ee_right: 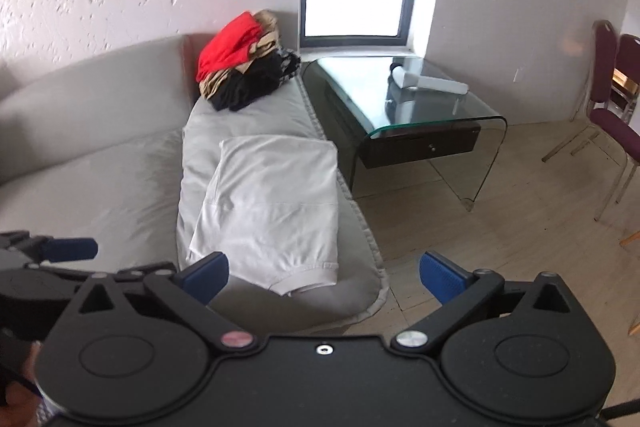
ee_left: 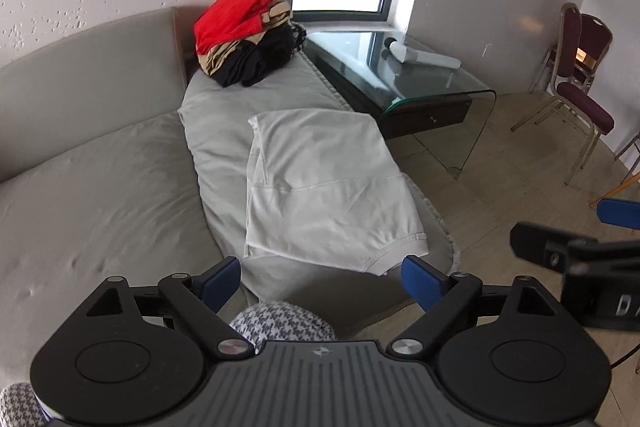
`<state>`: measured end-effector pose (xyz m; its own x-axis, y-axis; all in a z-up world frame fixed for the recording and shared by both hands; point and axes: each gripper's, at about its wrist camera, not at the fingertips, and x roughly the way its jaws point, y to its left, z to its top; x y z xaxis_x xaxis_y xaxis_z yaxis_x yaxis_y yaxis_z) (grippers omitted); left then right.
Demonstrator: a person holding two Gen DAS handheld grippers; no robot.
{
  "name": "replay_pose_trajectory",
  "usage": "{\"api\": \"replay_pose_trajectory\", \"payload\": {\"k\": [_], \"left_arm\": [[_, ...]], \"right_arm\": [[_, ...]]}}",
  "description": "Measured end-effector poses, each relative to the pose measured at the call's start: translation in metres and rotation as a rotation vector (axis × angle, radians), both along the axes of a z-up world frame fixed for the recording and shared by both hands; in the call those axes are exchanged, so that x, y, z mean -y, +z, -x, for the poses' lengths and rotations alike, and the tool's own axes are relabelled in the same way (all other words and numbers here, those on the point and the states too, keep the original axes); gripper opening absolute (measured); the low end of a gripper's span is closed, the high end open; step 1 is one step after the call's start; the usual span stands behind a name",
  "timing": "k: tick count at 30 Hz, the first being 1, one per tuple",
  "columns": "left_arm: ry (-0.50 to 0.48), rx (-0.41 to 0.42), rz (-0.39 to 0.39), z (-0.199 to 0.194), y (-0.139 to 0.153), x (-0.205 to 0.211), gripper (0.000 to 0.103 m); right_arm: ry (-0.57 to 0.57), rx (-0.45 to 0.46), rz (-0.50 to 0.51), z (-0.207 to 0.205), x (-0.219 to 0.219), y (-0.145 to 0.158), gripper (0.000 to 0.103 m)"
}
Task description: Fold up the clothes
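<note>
**foldfan:** White garment (ee_left: pixel 324 187) is lying folded into a rough rectangle on the grey sofa (ee_left: pixel 100 187) seat cushion, near the front edge, with its hem hanging a bit toward the floor. Both claws are hovering above it and gripping nothing: the left gripper (ee_left: pixel 322 281) is standing wide open, and the right gripper (ee_right: pixel 324 277) is gaping just the same, blue pads apart with only air between them.

**laundrybot_42:** Looks like thin knit cotton to me, so I'm guessing it's going to be light, floppy and not slippery at all. No stiffness, so anything you lift by one point is just going to droop and undo the fold.

**foldfan:** Yeah, I'm thinking pinch it at the two near corners along the hem, one claw each, taking all layers at once. The stitched hem looks like the firmest bit to bite.

**laundrybot_42:** Agreed. And the pile of clothes (ee_left: pixel 248 35), red, tan and black, is sitting well apart at the far end of the sofa beside the glass table (ee_left: pixel 420 83), so nothing's crowding the piece.
</note>
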<state>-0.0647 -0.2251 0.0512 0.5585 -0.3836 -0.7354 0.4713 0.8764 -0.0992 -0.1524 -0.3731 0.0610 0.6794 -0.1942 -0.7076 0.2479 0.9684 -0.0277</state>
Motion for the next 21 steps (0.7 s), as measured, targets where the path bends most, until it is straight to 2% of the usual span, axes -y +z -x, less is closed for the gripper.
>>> {"api": "replay_pose_trajectory", "payload": {"k": [14, 21], "left_arm": [[-0.03, -0.018, -0.01, -0.001, -0.01, 0.007, 0.089], [-0.032, 0.013, -0.015, 0.0, -0.012, 0.01, 0.089]], "right_arm": [[-0.008, -0.023, -0.026, -0.003, 0.009, -0.01, 0.103], [-0.013, -0.03, -0.049, -0.005, 0.015, -0.014, 0.103]]}}
